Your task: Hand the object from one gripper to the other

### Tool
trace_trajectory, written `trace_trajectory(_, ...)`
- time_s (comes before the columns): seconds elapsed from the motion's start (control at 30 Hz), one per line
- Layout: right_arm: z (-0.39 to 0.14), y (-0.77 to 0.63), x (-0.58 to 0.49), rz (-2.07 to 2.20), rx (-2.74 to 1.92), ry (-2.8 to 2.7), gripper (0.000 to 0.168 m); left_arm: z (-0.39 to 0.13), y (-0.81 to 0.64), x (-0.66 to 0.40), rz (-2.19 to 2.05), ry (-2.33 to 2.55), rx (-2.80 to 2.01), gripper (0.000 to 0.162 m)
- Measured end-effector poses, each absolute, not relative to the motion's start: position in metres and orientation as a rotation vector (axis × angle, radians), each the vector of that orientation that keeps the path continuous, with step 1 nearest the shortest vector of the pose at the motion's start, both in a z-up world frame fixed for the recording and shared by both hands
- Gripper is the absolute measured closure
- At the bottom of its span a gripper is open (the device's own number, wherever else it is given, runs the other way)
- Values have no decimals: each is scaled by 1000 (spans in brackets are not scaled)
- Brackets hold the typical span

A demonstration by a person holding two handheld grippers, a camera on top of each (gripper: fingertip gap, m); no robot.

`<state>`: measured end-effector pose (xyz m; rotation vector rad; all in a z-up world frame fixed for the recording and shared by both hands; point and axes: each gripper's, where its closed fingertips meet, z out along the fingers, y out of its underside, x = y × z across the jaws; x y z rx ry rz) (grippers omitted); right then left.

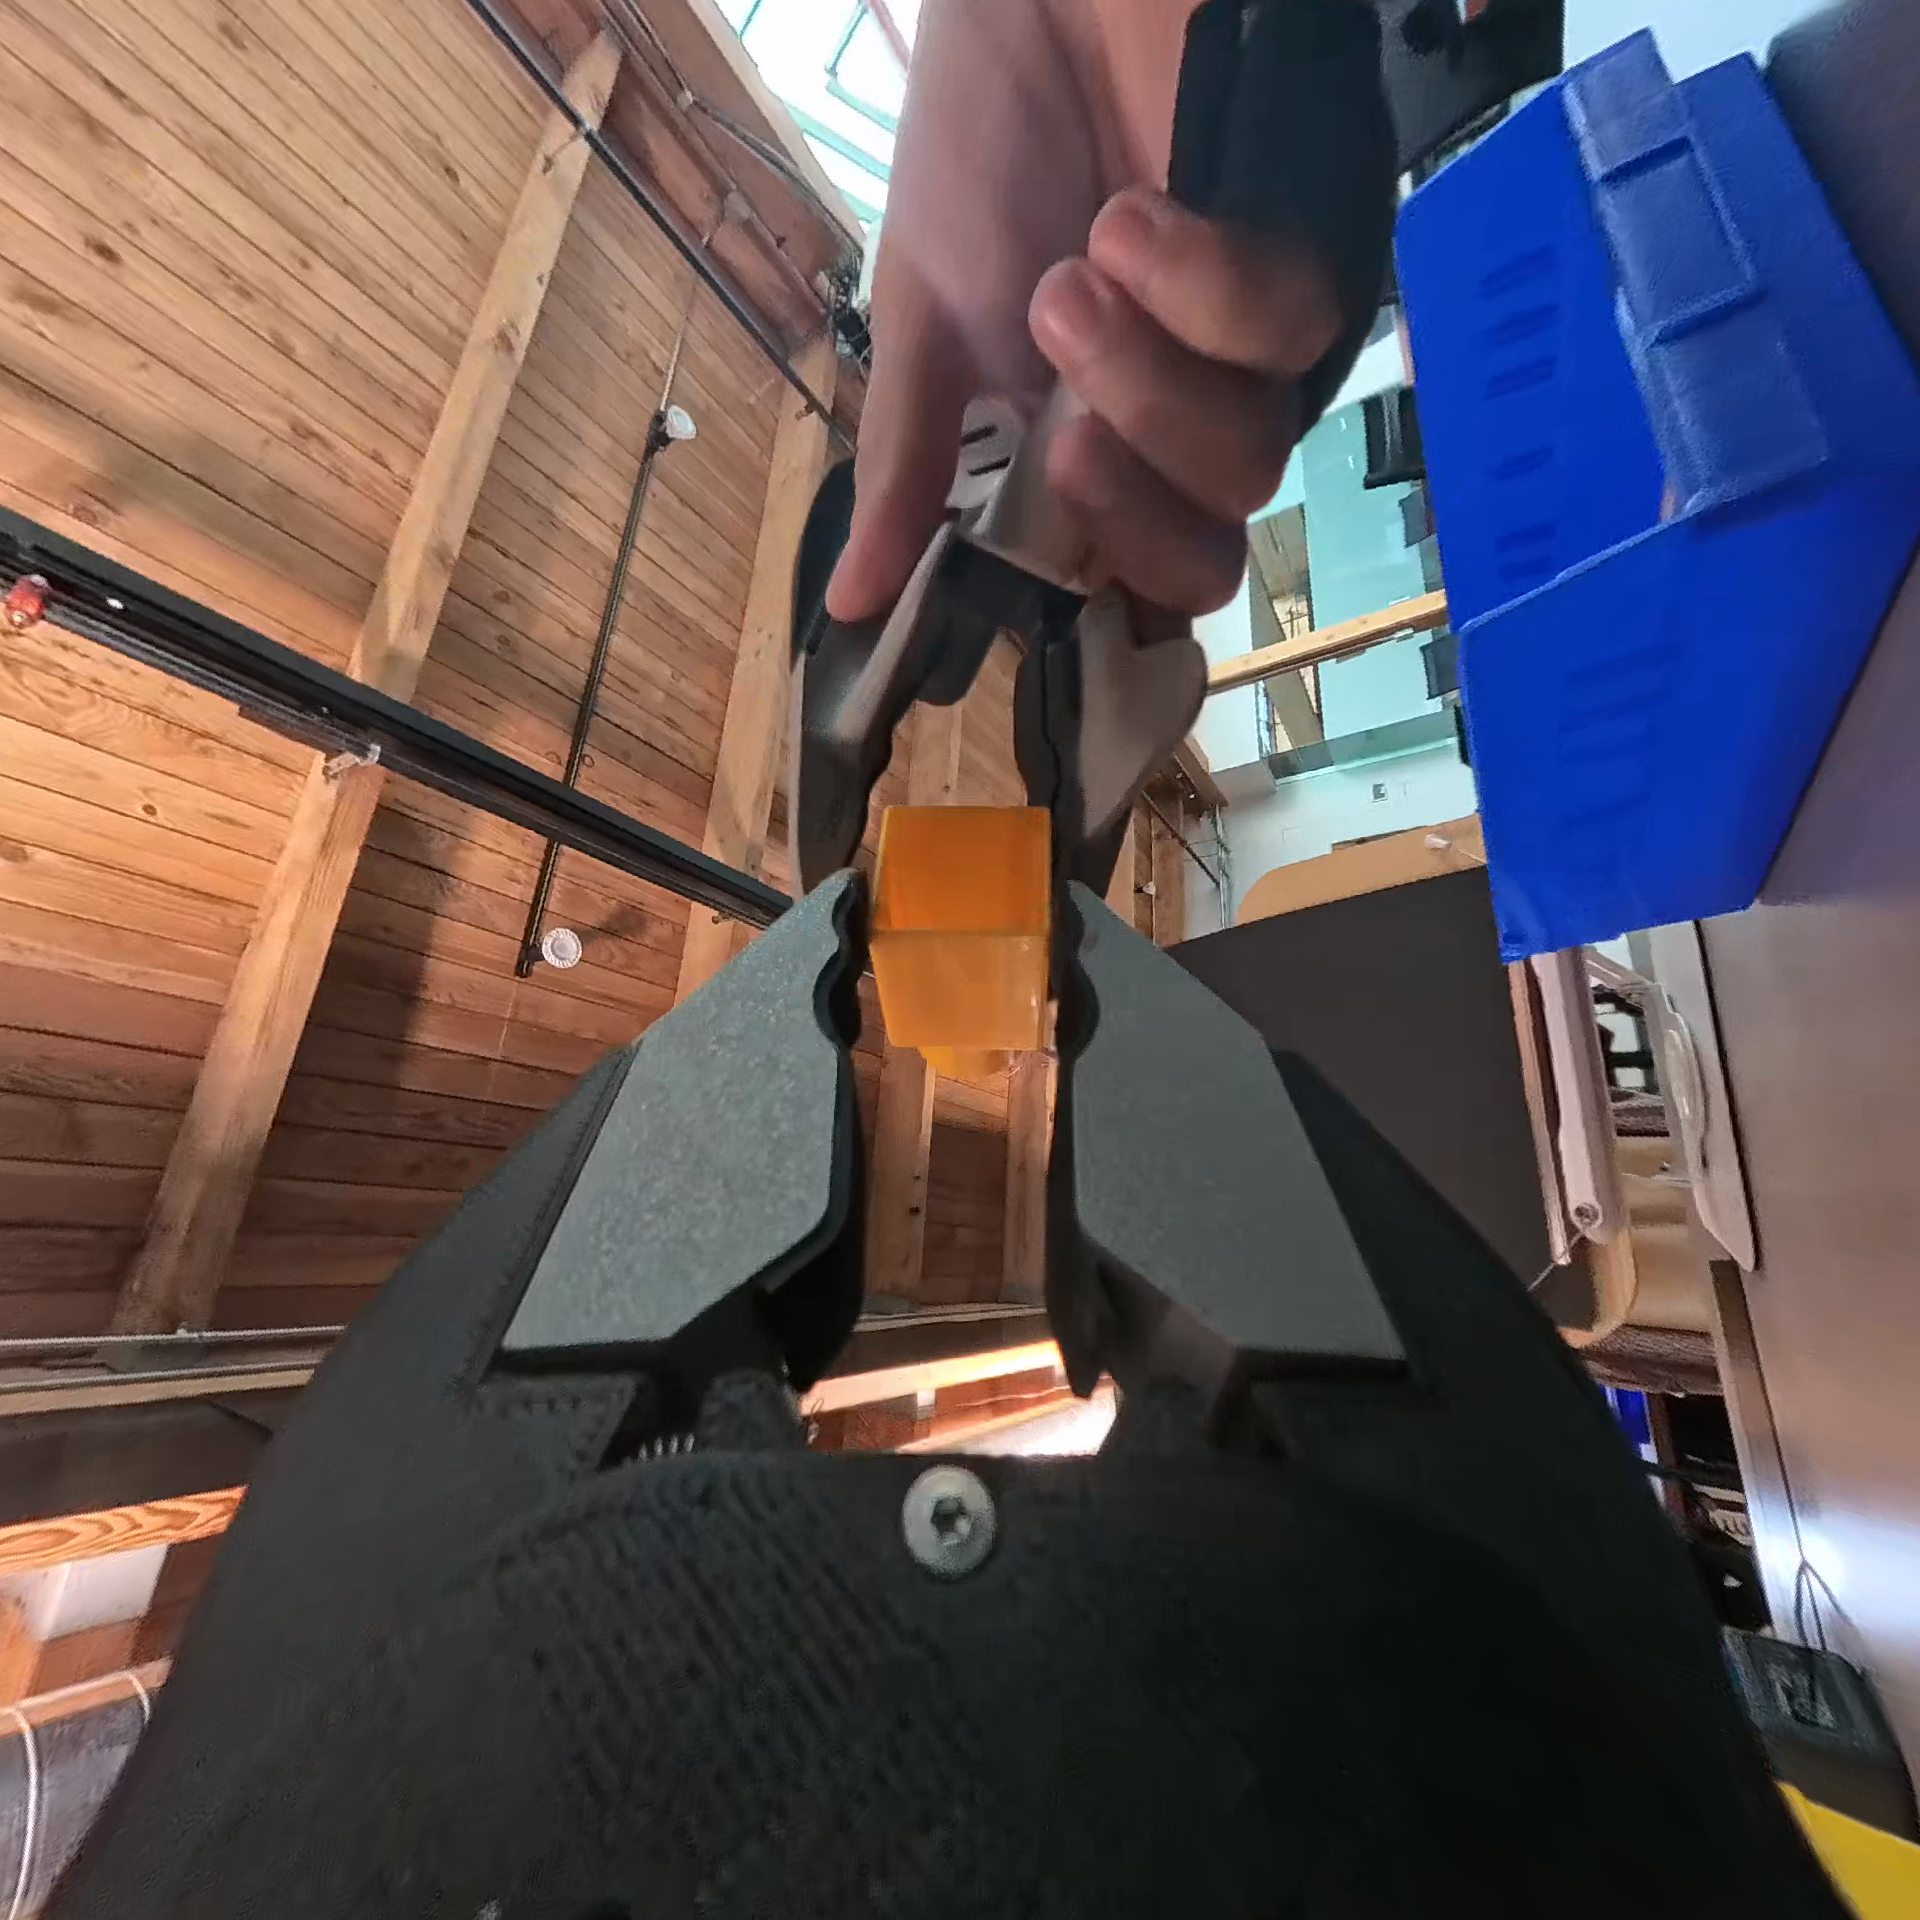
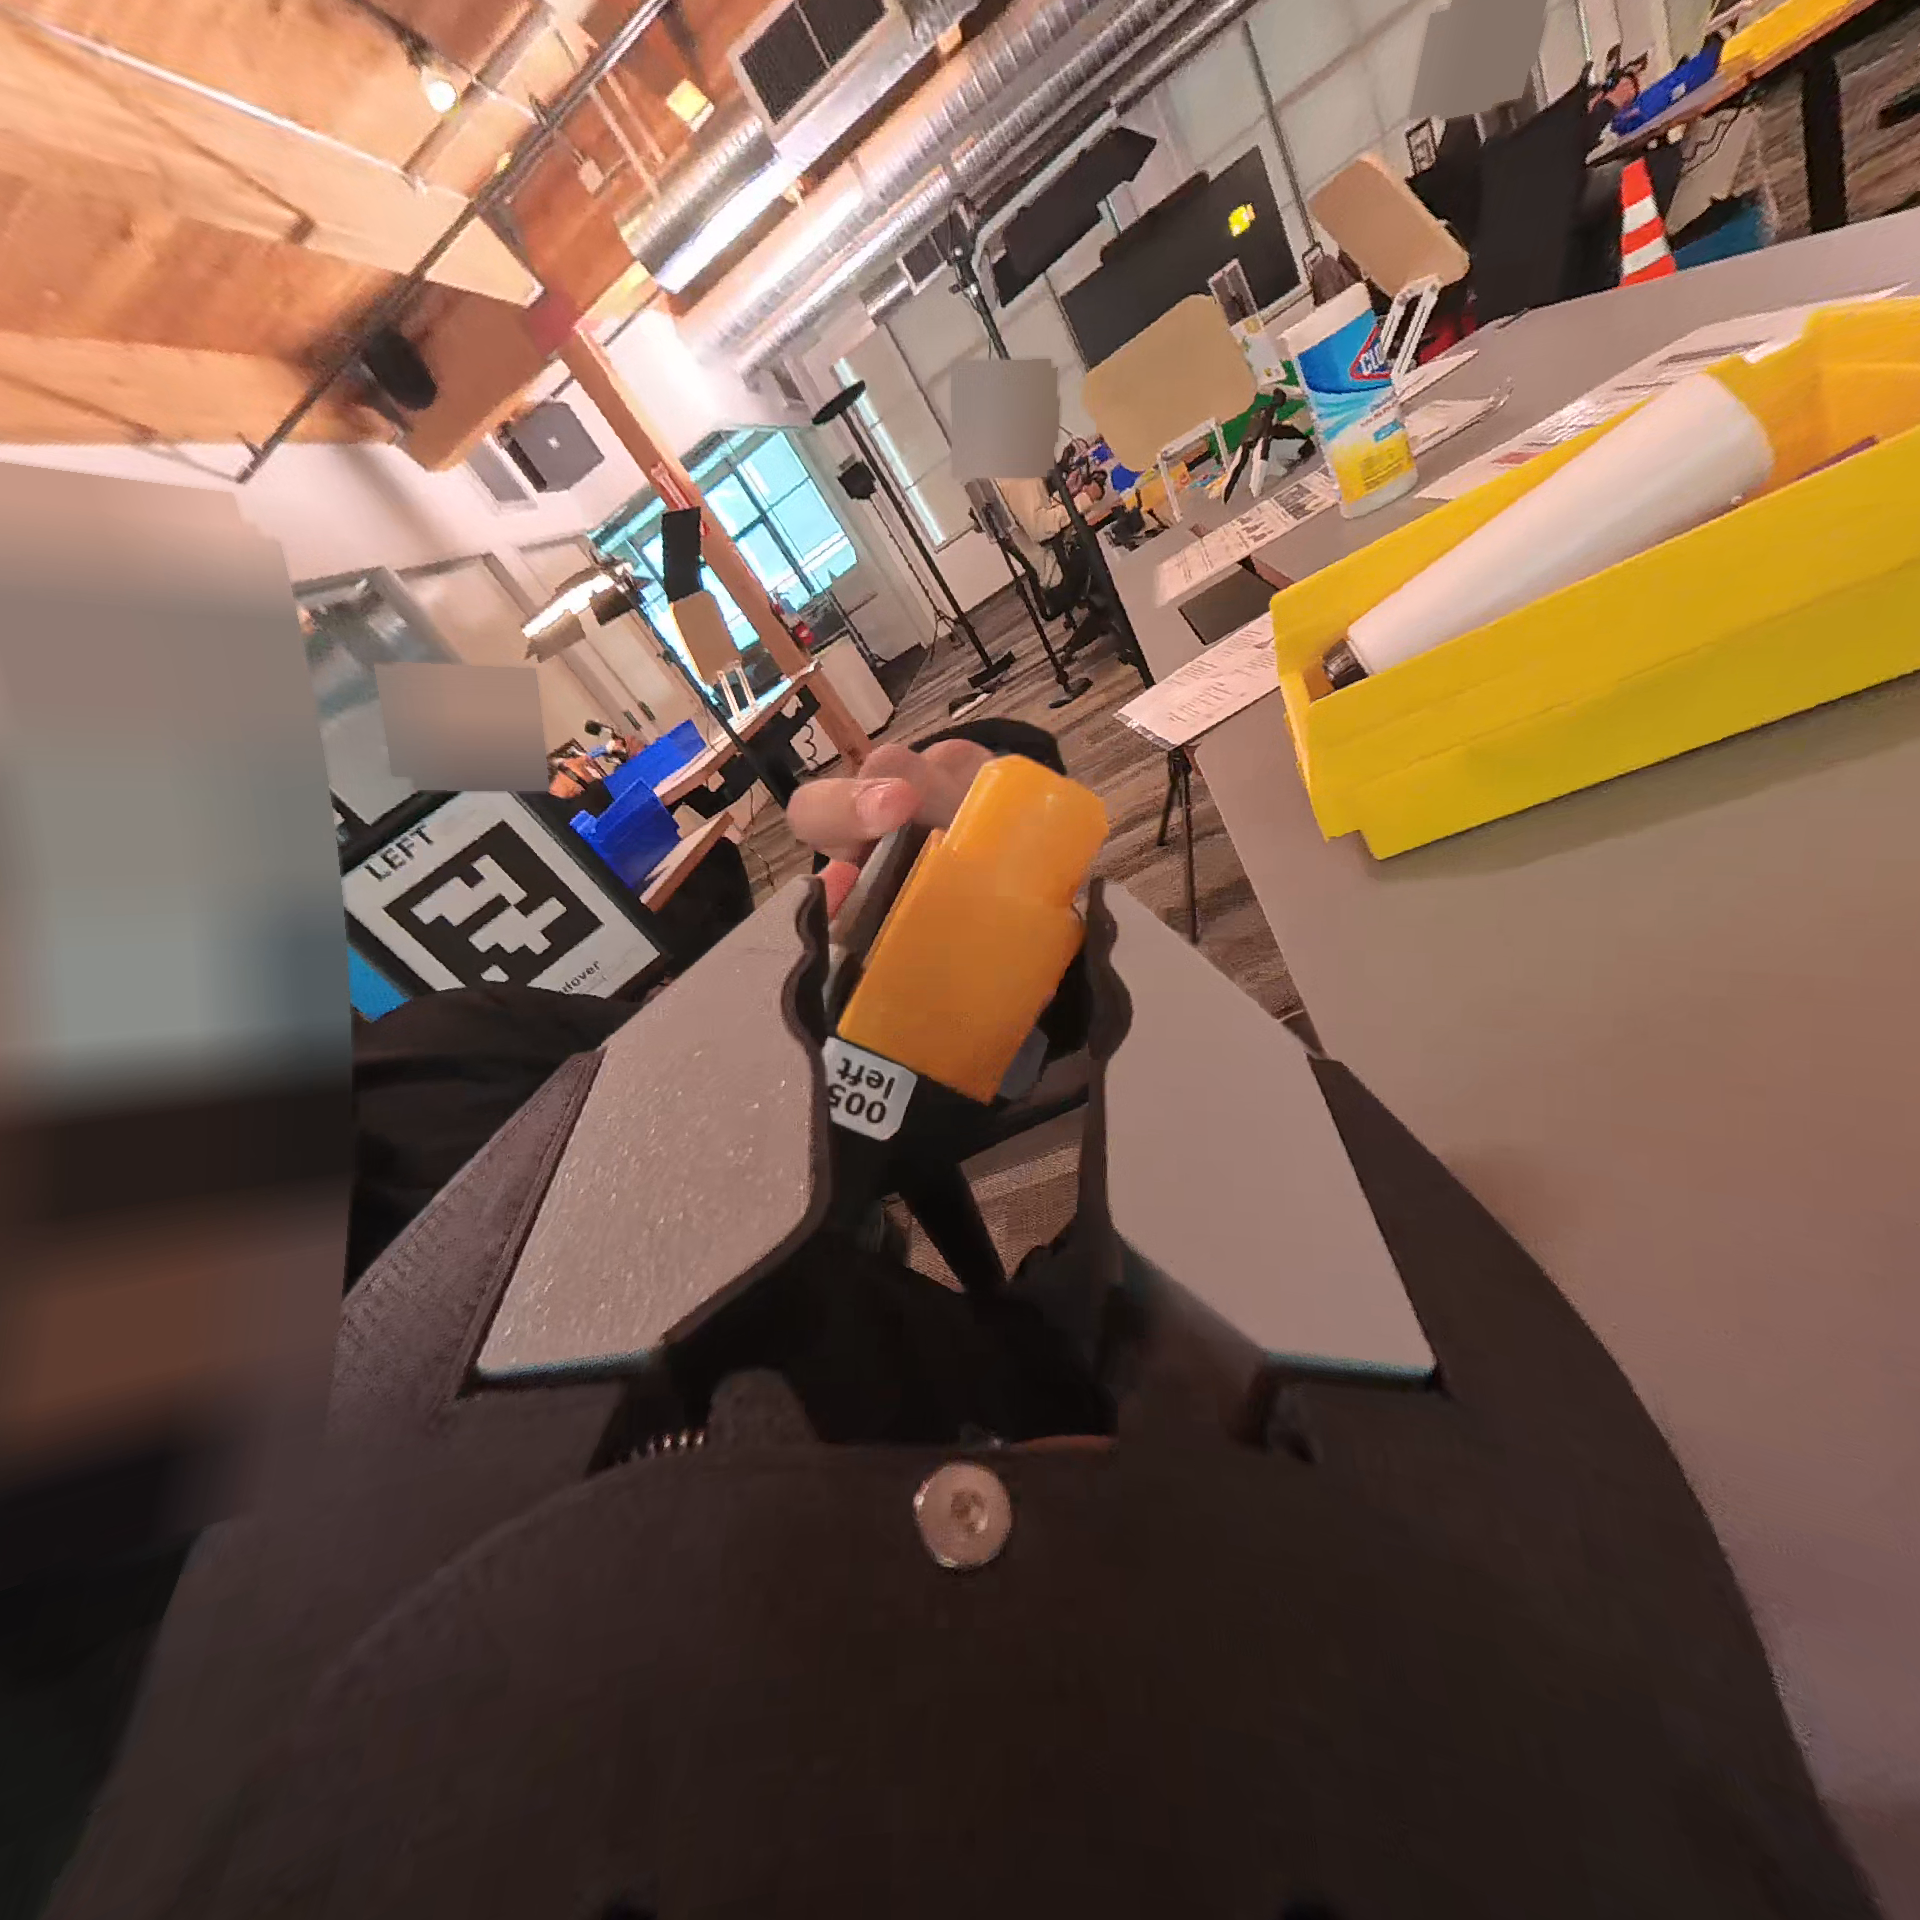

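Note:
An orange block [image 1: 961,935] is held in the air between both grippers. In the left wrist view my left gripper [image 1: 958,951] is shut on its near end. My right gripper [image 1: 951,821], held by a hand [image 1: 1122,343], reaches in from the far side with its jaws pressed on the block's far end. In the right wrist view my right gripper [image 2: 961,935] has its jaws closed around the orange block [image 2: 977,925]. One of the left gripper's fingers [image 2: 868,1101], with a white sticker, lies against the block's lower left side.
A blue bin [image 1: 1662,468] hangs at the upper right of the left wrist view. A grey table [image 2: 1558,1039] on the right bears a yellow bin [image 2: 1558,707] with a white roll [image 2: 1538,540] and a wipes canister [image 2: 1351,405]. A black-and-white marker board [image 2: 488,904] stands to the left. Only a small space, under 4 cm, lies between the two pairs of fingers.

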<state>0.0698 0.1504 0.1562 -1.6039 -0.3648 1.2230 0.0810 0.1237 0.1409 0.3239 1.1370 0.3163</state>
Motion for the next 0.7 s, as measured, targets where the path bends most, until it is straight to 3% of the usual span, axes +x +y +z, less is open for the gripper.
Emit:
trace_trajectory(0.3,150,164,78,1086,-1618,-337,128,137,138,91,178,1197,143,130)
trace_trajectory(0.37,156,171,96,999,-1582,-270,129,137,142,91,10,1270,10,144)
trace_trajectory(0.4,159,174,110,935,-1563,-224,129,141,146,89,-49,1286,-50,142)
trace_trajectory(0.53,166,179,220,489,-1460,65,129,155,181,85,-136,1319,-339,159)
trace_trajectory(0.7,110,161,361,-166,-1597,364,128,147,212,83,-283,1387,-642,162)
